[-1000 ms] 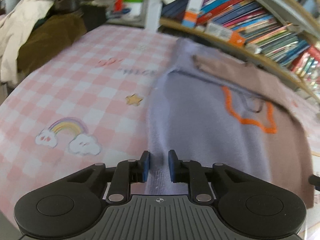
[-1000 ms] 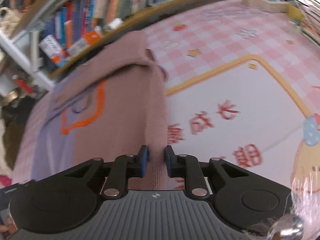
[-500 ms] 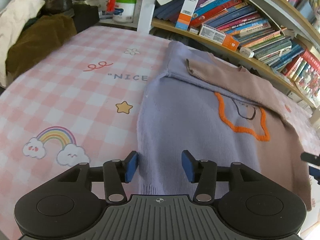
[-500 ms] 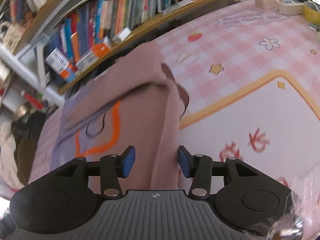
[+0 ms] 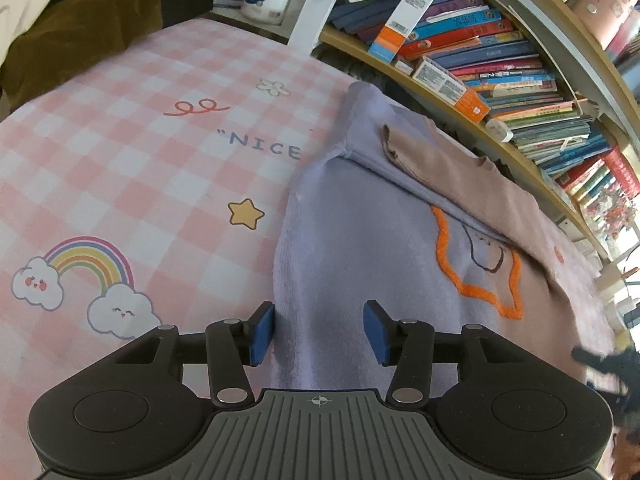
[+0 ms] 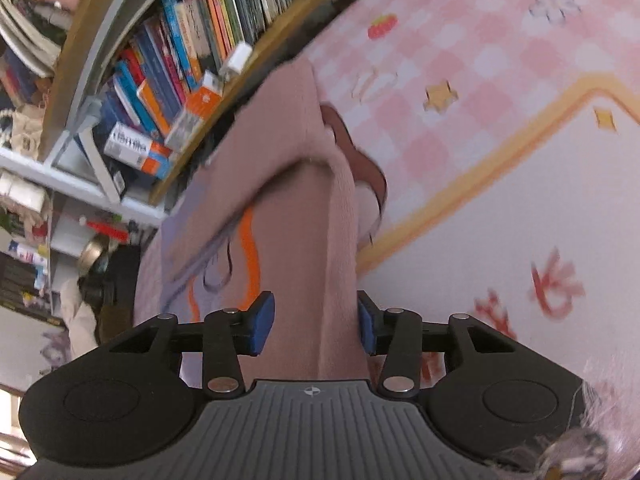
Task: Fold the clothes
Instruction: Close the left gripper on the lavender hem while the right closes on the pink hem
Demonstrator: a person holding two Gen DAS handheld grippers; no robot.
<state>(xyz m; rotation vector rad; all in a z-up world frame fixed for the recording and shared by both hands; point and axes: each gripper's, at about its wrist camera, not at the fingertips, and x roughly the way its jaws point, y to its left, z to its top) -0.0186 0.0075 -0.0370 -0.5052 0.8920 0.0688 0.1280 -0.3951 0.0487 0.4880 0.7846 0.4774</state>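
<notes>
Left gripper [image 5: 319,333], lower centre of its view, tilted steeply down over the near hem of the sweater [image 5: 360,248]; its jaws, just opened, stand spread with the lilac edge lying loose between them, unpressed. Right gripper [image 6: 316,329], lower centre of its view, tilted down over the pink side; its jaws, opened and then partly closed again, flank a raised pink fold, and whether the pads touch it cannot be told. The sweater lies flat on the checked pink sheet [image 5: 120,168], long axis running from the grippers toward the bookshelf [image 5: 500,80] at upper right, sleeves folded across its chest
</notes>
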